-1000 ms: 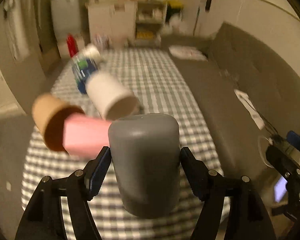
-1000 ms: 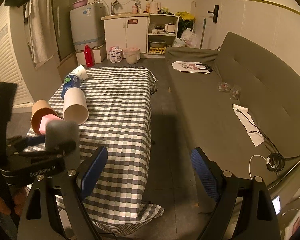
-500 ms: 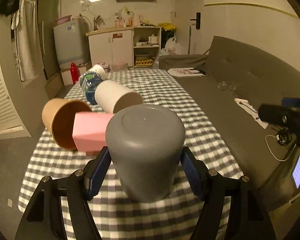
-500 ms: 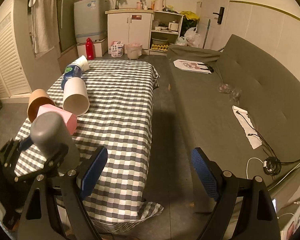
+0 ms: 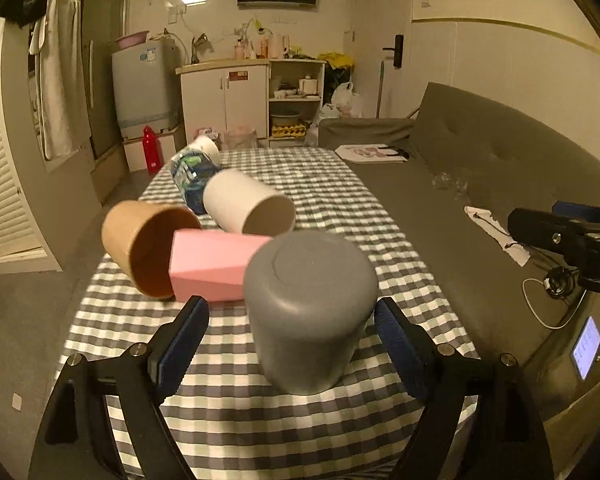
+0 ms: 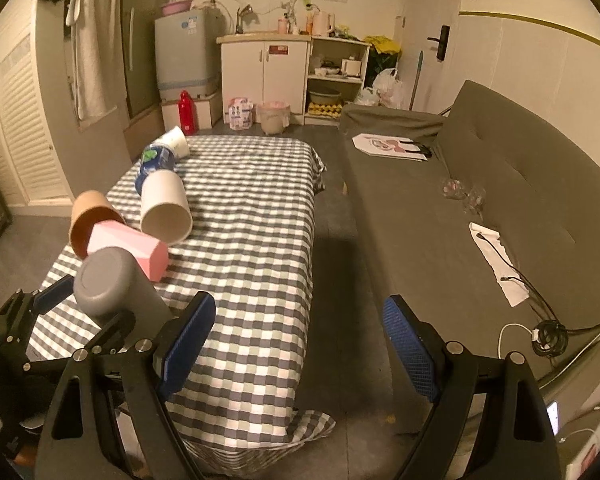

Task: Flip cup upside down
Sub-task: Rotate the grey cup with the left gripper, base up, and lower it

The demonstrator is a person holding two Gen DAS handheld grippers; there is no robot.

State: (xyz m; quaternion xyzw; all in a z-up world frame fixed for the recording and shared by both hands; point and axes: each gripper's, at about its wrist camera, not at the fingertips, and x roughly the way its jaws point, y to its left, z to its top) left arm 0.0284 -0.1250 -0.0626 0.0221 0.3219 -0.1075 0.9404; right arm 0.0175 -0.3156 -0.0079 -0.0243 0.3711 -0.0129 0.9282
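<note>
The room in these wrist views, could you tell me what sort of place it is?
Most likely a small lived-in flat, living room and kitchen in one: a grey sofa, a table under a checked cloth, and a white kitchen cabinet beside a washing machine.

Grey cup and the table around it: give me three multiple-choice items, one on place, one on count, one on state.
1. Where is the grey cup?
A. between the left gripper's fingers
B. on the sofa
C. inside the tan cup

2. How many cups lie on their sides on the checked tablecloth?
A. one
B. two
C. four

3. How does the grey cup stand?
A. mouth up
B. on its side
C. closed base up

Answers:
1 A, a blue pad flanks it on each side.
2 C, the tan cup, pink cup, white cup and printed cup.
3 C, its closed end faces up.
</note>
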